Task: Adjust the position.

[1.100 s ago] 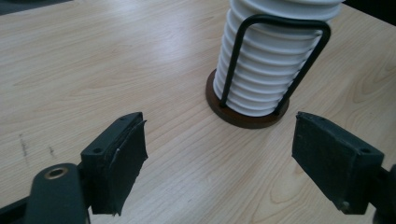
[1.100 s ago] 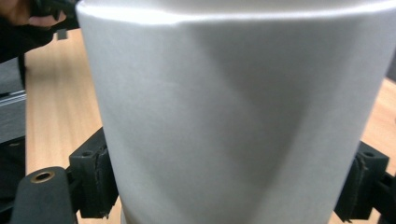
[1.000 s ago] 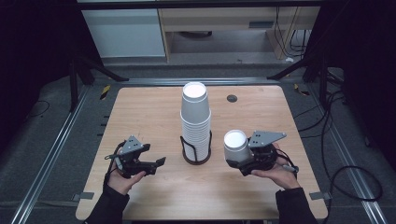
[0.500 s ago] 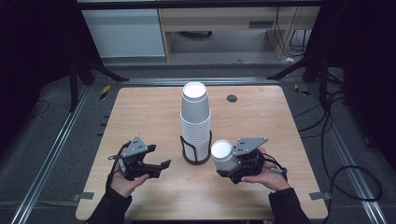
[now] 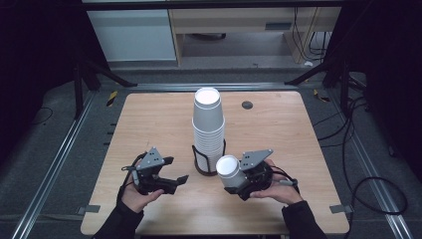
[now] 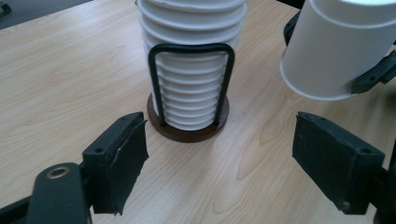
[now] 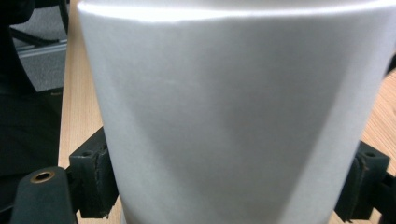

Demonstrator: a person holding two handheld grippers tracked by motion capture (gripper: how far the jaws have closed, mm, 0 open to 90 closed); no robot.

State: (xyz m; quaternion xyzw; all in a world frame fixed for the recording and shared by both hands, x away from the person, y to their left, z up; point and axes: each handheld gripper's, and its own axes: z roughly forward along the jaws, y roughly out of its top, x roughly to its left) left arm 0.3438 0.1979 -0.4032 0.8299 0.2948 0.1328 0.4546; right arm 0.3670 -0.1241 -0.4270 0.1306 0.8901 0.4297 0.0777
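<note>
White paper cup (image 5: 230,171), single, clamped across its wall between the two jaws of the right gripper (image 5: 249,178); held above the table, tilted, its closed end turned up and toward the cup stack. Seen close in the right gripper view (image 7: 224,121), a black pad pressed on either side. Seen also in the left gripper view (image 6: 334,46), up and to the right of that gripper's jaws, clear of the wood.

Right gripper: closed on the cup, held in the person's right hand (image 5: 278,186), cable trailing off behind.

Left gripper (image 5: 174,172): released, jaws spread wide, nothing between them; pads (image 6: 123,156) apart with bare table in the gap. Held in the left hand (image 5: 139,196), low over the table, pointed toward the stack.

Stack of white cups (image 5: 208,127): upside down, nested, upright in a black wire holder (image 5: 204,159) on a round dark base; straight ahead of the left gripper, just beside the held cup.

Wooden table (image 5: 149,119): light grain, rounded corners; small dark round mark (image 5: 247,105) beyond the stack, well apart from both grippers.
</note>
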